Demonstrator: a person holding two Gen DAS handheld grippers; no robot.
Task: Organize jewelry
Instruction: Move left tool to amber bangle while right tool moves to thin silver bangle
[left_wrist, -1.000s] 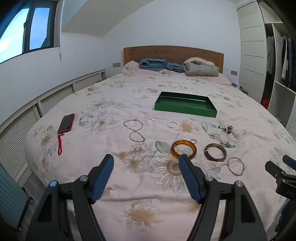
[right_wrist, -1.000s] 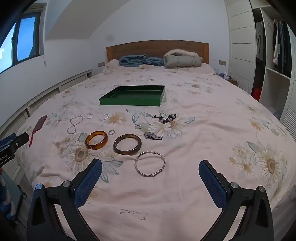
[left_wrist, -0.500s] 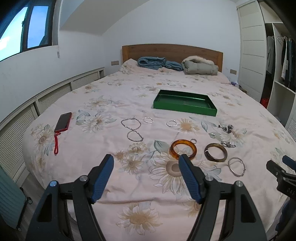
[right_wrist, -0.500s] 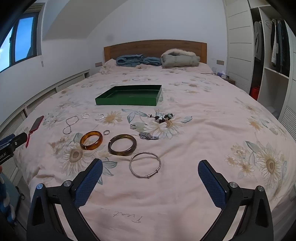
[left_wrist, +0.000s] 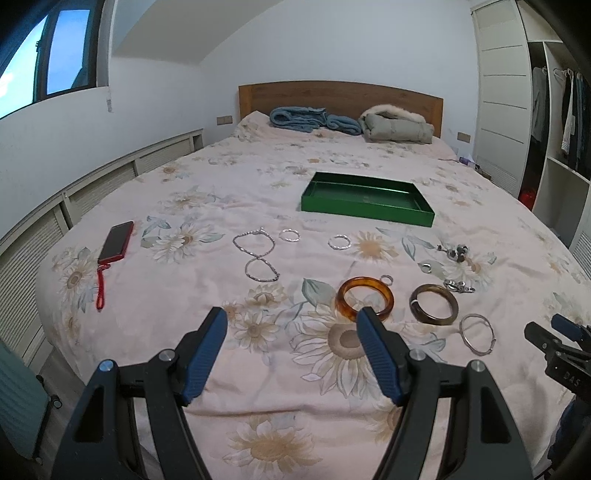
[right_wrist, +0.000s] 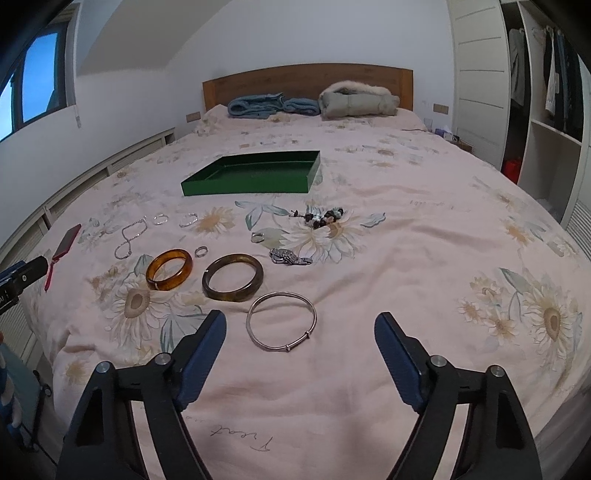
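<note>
Jewelry lies spread on a floral bedspread in front of an empty green tray (left_wrist: 369, 212) (right_wrist: 243, 184). An amber bangle (left_wrist: 365, 297) (right_wrist: 169, 269), a dark brown bangle (left_wrist: 434, 304) (right_wrist: 232, 277) and a thin silver bangle (left_wrist: 477, 334) (right_wrist: 281, 320) lie nearest. A silver chain (left_wrist: 256, 254), small silver rings (left_wrist: 339, 242), a bead bracelet (right_wrist: 320, 217) and a metal watch band (right_wrist: 290, 257) lie farther back. My left gripper (left_wrist: 291, 334) is open and empty, just short of the amber bangle. My right gripper (right_wrist: 300, 338) is open and empty, its fingers either side of the silver bangle.
A red phone with a strap (left_wrist: 116, 245) lies at the bed's left edge. Folded blue blanket (left_wrist: 314, 120) and a grey coat (left_wrist: 397, 127) sit by the headboard. A wardrobe (left_wrist: 554, 122) stands at the right, low wall panels at the left.
Both grippers have moved forward over the bed toward the jewelry. The right one now frames the silver bangle. Both stay open and empty.
</note>
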